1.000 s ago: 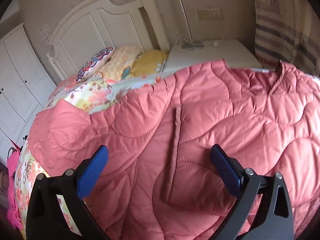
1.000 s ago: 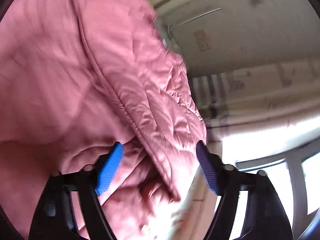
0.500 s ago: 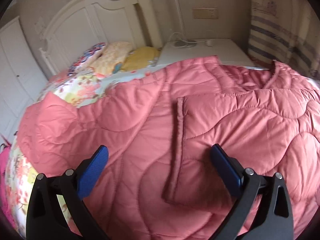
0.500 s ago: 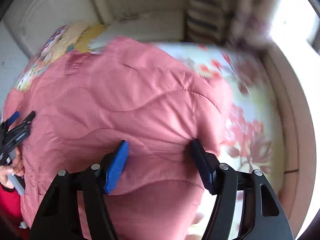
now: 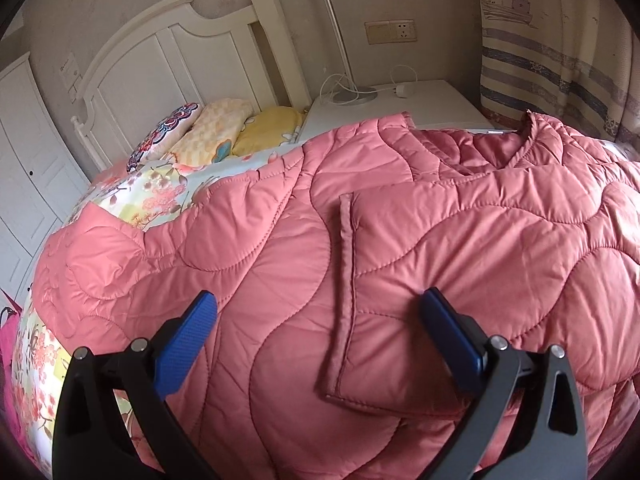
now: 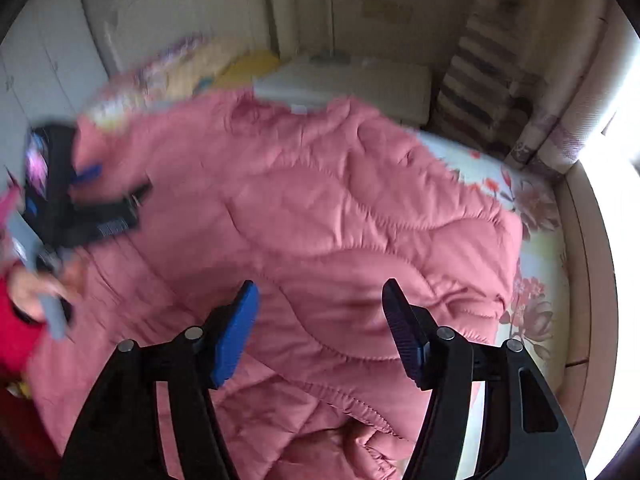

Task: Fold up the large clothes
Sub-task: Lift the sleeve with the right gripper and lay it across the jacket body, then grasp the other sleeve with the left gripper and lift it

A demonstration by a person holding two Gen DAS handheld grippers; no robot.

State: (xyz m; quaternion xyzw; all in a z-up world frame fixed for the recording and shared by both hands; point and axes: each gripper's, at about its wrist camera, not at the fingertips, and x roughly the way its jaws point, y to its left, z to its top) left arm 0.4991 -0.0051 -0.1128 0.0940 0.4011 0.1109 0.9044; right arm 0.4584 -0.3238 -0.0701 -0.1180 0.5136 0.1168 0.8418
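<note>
I saw the big pink quilted jacket (image 5: 400,240) lying spread out on the bed with the flowery sheet (image 5: 160,192). One side was folded over the middle, and its edge made a long flap. My left gripper (image 5: 316,312) hung just above the jacket with its blue pads wide apart, holding nothing. It was in almost the same spot as before. My right gripper (image 6: 318,320) had swung around a lot since a second ago. Its jaws had closed a little, then stood apart over the jacket, gripping nothing. The far picture was blurry.
</note>
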